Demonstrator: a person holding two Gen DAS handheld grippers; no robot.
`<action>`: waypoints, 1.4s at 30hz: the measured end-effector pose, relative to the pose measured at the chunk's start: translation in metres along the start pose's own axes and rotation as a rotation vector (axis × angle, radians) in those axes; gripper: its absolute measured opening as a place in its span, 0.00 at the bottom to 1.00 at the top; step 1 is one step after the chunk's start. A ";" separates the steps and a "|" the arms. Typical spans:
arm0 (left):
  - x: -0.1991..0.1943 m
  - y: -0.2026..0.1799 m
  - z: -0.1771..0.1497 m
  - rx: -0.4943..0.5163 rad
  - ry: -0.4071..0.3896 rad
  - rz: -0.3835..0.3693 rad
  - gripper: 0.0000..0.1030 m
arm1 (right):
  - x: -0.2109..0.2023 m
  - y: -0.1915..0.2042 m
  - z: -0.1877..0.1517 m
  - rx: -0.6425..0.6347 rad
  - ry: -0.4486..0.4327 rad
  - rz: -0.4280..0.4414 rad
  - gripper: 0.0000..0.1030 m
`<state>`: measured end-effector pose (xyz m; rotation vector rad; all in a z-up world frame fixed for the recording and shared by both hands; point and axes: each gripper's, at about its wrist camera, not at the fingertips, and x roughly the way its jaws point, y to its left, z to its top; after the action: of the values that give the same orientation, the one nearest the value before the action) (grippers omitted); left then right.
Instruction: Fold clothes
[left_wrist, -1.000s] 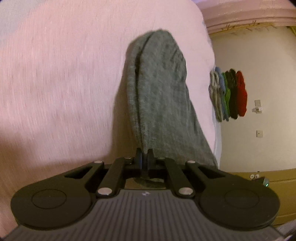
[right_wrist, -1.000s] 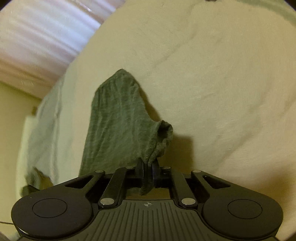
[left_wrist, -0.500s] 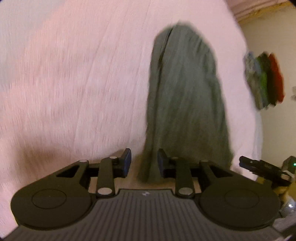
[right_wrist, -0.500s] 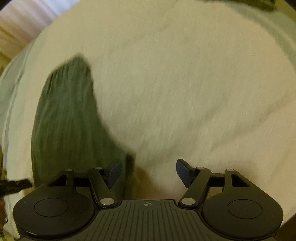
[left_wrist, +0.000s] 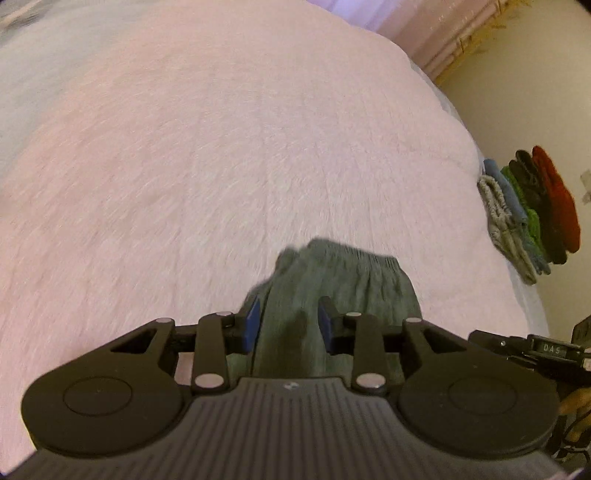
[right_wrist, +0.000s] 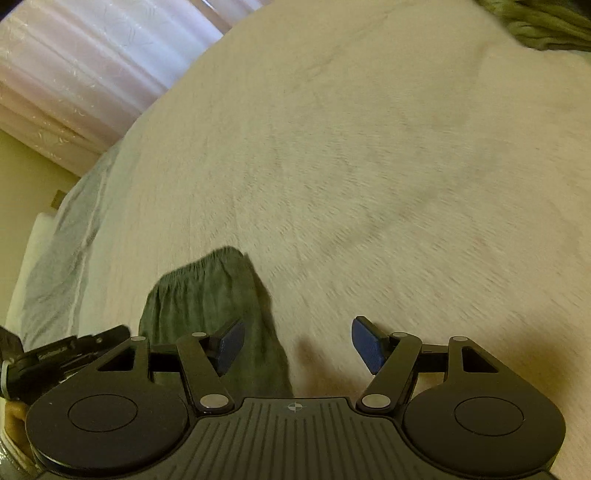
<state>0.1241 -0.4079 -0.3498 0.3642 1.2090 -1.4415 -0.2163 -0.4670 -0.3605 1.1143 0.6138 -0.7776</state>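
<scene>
A grey-green garment is seen lying on the pale fuzzy bedspread, close in front of both grippers, its gathered elastic edge turned away from the cameras. It looks narrow and doubled over, so at least one fold is judged done on this piece.

Left gripper: jaws are opening, blue pads parted. Cloth is seen between and under them, but no pad is pressed on it; nothing is gripped.

Right gripper: jaws are spread wide, nothing held. The garment is placed toward its left finger, partly behind it; only bedspread is seen between the pads. In the right wrist view the left tool is caught at the lower left edge, beside the garment.

A stack of folded clothes in grey, blue, green, dark and red is seen at the far right edge of the bed, well apart from the garment. Several items are therefore judged finished. More crumpled olive cloth is seen at the top right of the right wrist view, likely waiting to be folded.

Left to do, as judged: possibly one more fold on this garment, then transfer to the stack, then the remaining cloth. Whether the garment counts as finished cannot be told; its near end is hidden by the gripper bodies.
</scene>
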 end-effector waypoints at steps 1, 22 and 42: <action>0.008 -0.003 0.005 0.017 0.005 0.004 0.27 | 0.005 0.000 0.003 0.008 0.005 0.011 0.66; 0.010 0.014 -0.006 0.067 -0.019 0.084 0.02 | 0.074 0.032 0.028 -0.109 0.038 -0.013 0.66; -0.060 0.044 -0.115 -0.348 0.052 -0.033 0.15 | 0.007 -0.007 -0.006 0.018 0.065 0.053 0.66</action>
<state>0.1333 -0.2735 -0.3709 0.1427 1.4836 -1.2253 -0.2178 -0.4650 -0.3712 1.1711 0.6305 -0.7049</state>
